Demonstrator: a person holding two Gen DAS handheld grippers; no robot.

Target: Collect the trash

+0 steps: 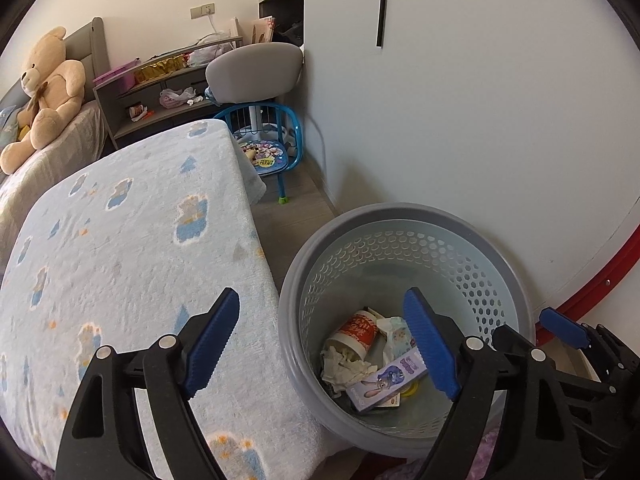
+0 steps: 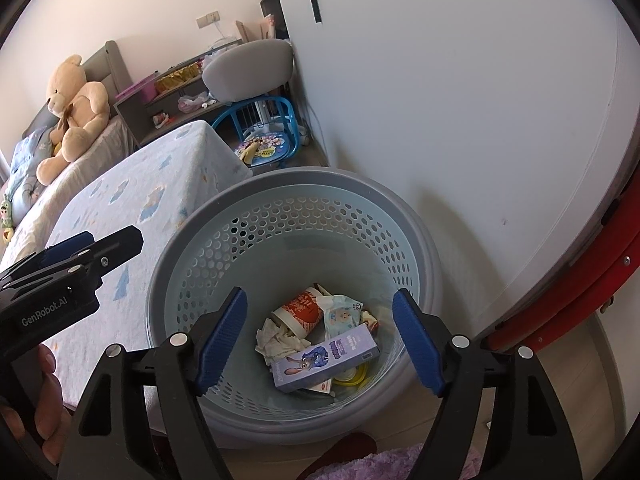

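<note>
Surroundings:
- Bed [image 1: 132, 240], pale blue blanket with bear print; corner close against basket's left side.
- Teddy bear [image 1: 44, 92], tan, seated at head of bed against grey headboard.
- Grey shelf unit [image 1: 160, 96] beyond bed, cluttered with small items, a purple box and a gold wrapped thing; contents too small to name further.
- Grey padded chair back [image 1: 254, 72] beside shelf.
- Blue child's chair [image 1: 268, 148], cartoon-print seat, between bed end and wall.
- White wall [image 1: 480, 120] directly behind basket; red curved rim [image 1: 600, 280] at right edge, nature unclear.
- Purple fluffy fabric [image 2: 400, 464] at bottom edge, below basket.

Container:
- Grey perforated basket [image 2: 280, 208], round, upright on floor between bed and wall, open top.
- Contents, all resting on bottom: red-and-white paper cup [image 2: 302, 312] lying on its side; crumpled white tissue [image 2: 276, 340] touching cup; lilac carton with cartoon rabbit [image 2: 324, 356] lying flat across the middle; printed soft packet [image 2: 344, 312] behind carton; yellow item [image 2: 356, 376] partly under carton, unidentifiable.

Grippers:
- Left gripper [image 1: 324, 344]: jaws spread wide, nothing between pads; one finger over bed edge, other over basket.
- Right gripper [image 2: 320, 340]: jaws apart, empty, poised above basket opening, trash visible between fingers below.
- Hand [image 2: 36, 400] on left gripper's handle, seen at lower left of right wrist view.
</note>
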